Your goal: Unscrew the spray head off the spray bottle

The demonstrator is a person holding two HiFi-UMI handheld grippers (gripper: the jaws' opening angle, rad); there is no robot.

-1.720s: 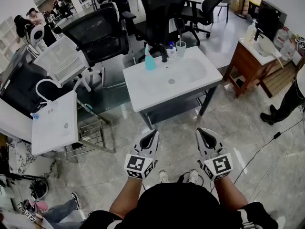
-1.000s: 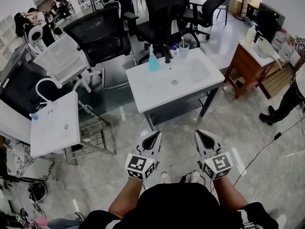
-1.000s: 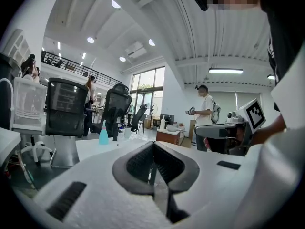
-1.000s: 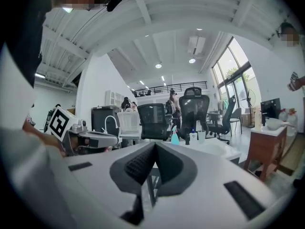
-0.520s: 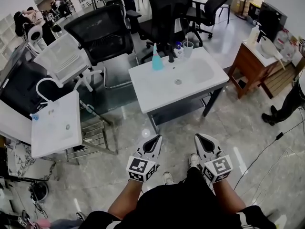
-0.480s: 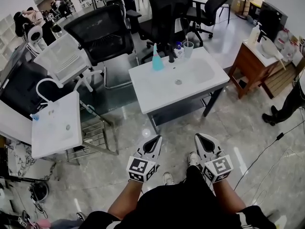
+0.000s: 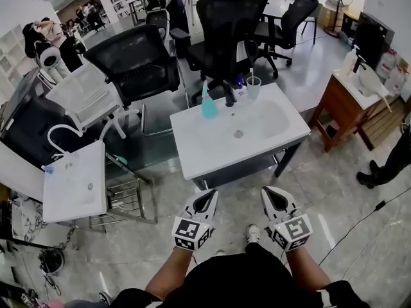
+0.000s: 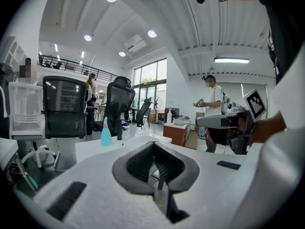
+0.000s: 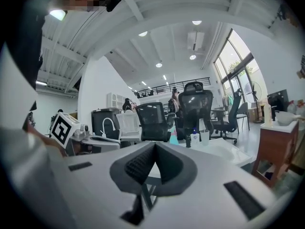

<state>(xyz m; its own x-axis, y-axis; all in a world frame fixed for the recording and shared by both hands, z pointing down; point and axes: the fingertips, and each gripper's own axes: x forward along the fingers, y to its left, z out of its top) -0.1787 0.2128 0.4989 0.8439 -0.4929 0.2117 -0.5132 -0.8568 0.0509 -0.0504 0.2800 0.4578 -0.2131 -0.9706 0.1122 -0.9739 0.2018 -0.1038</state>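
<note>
A teal spray bottle (image 7: 209, 102) with a pale spray head stands upright at the back edge of the white sink table (image 7: 212, 146), beside a black faucet (image 7: 228, 95). Both grippers are held low in front of the person's body, well short of the table. The left gripper (image 7: 207, 195) is shut and holds nothing. The right gripper (image 7: 272, 192) is shut and empty too. Far ahead of the left gripper (image 8: 154, 146), the spray bottle (image 8: 106, 135) shows small in the left gripper view. Beyond the right gripper (image 9: 155, 145), the spray bottle (image 9: 173, 135) is partly hidden.
A clear cup (image 7: 253, 87) and a small bottle (image 7: 239, 90) stand by the faucet. Black office chairs (image 7: 138, 63) stand behind the table. A second white sink (image 7: 74, 181) is at the left, a wooden stand (image 7: 343, 104) at the right, where a person (image 7: 388, 162) stands.
The person has walked toward the sink table, which now lies closer and lower in the head view. Both grippers stayed shut and kept their place in front of the body.
</note>
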